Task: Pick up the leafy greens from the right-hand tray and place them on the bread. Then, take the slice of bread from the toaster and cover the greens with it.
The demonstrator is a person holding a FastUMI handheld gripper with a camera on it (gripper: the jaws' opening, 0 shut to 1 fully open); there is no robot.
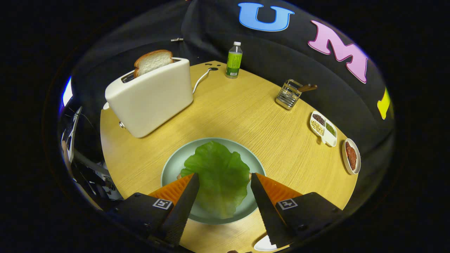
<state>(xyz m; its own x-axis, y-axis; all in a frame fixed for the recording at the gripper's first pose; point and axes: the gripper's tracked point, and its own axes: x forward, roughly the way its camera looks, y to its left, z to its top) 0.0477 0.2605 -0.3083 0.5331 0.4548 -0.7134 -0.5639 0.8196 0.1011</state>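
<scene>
The gripper had its two fingers wide apart, holding nothing, and the leafy greens lay flat between them on the plate near the table's front edge, with the bread under the leaf barely peeking out. The leaf's longer side ran from the fingers toward the toaster. A bread slice stood up in the toaster near the back left edge, and the green bottle's label was too small to read.
</scene>
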